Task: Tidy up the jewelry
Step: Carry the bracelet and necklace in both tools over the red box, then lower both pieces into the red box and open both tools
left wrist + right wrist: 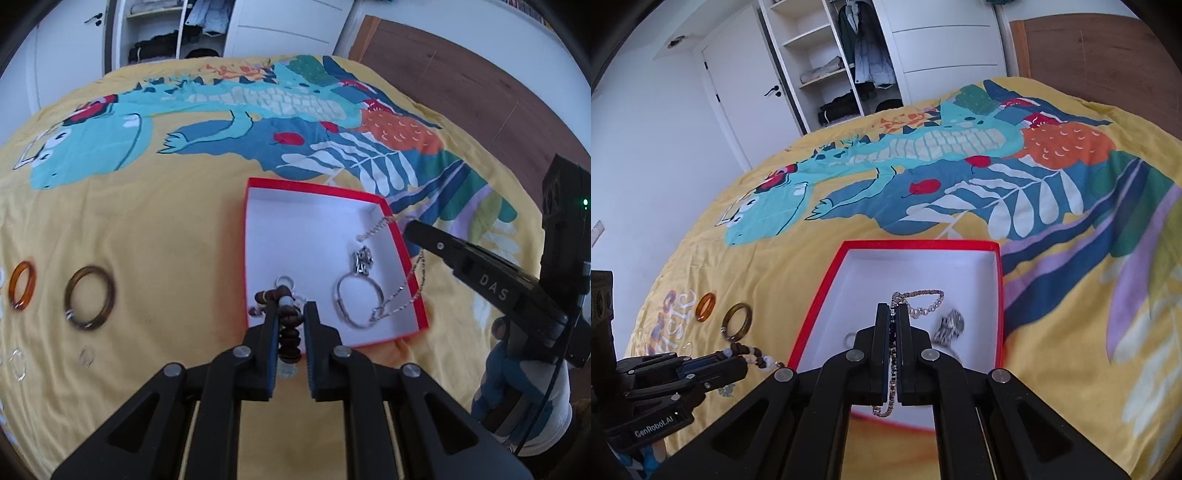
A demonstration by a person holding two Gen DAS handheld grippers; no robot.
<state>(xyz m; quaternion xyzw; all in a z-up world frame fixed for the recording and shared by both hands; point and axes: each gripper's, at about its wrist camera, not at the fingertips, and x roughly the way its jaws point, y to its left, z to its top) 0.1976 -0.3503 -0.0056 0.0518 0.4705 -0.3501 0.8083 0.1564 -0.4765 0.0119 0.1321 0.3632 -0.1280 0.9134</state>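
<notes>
A red box with a white inside (306, 218) (923, 266) lies on the bed. My left gripper (291, 308) is shut on a brown bead bracelet (288, 328) over the box's near left corner; the bracelet also shows in the right wrist view (757, 356). My right gripper (893, 308) is shut on a silver chain (918, 295) that hangs into the box; the chain drapes over the box's right rim in the left wrist view (410, 280). A silver ring with a charm (360, 291) (949, 325) lies inside the box.
On the yellow bedspread to the left lie an amber bangle (23, 282) (705, 306), a brown bangle (89, 297) (737, 321) and small clear rings (86, 355). A wardrobe (827, 66) and a door stand behind the bed. A wooden headboard (480, 92) is on the right.
</notes>
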